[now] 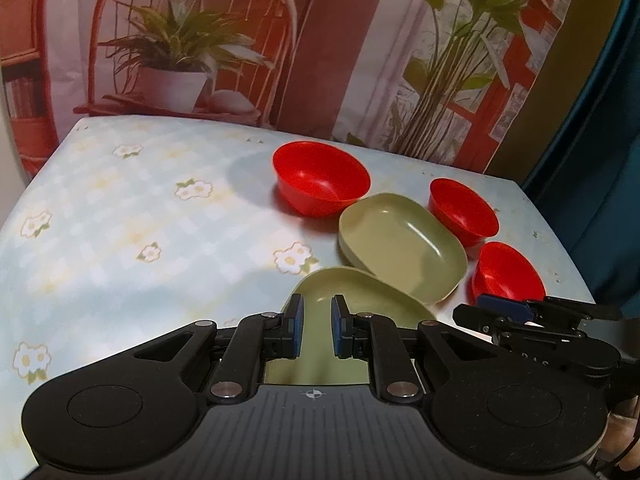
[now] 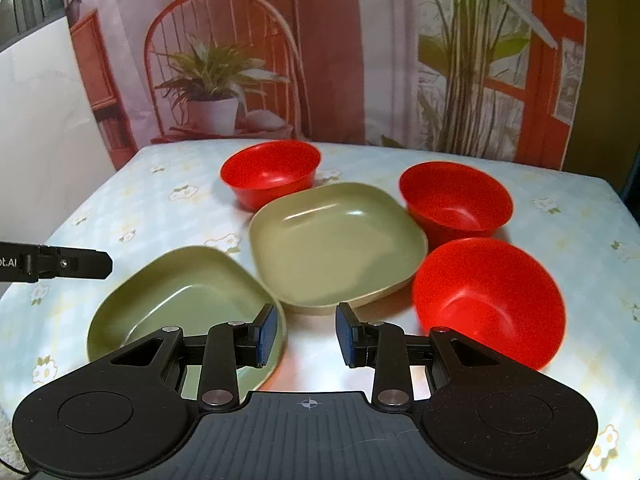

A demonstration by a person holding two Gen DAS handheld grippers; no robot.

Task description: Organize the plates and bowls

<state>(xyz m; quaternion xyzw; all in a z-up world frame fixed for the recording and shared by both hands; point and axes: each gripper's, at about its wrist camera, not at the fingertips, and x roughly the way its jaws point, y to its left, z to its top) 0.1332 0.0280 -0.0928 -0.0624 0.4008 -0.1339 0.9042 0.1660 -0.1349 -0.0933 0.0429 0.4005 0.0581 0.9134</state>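
Note:
Three red bowls (image 2: 270, 172) (image 2: 456, 200) (image 2: 488, 300) and two olive-green square plates stand on the flowered tablecloth. The far plate (image 2: 336, 244) lies among the bowls, and the near plate (image 2: 184, 300) sits in front of it to the left. My right gripper (image 2: 307, 336) is open over bare cloth, its left finger over the near plate's right rim, and it holds nothing. My left gripper (image 1: 318, 328) hovers above the near plate (image 1: 360, 296), shut to a narrow slit and empty. It shows at the left edge of the right wrist view (image 2: 100, 266). The right gripper (image 1: 492, 308) shows beside a red bowl (image 1: 508, 272).
The table (image 1: 120, 220) ends at a back edge against a printed backdrop of a chair and plants. A teal curtain (image 1: 592, 160) hangs past the right edge. A white surface (image 2: 40, 120) stands off the left side. The cloth's left half holds no dishes.

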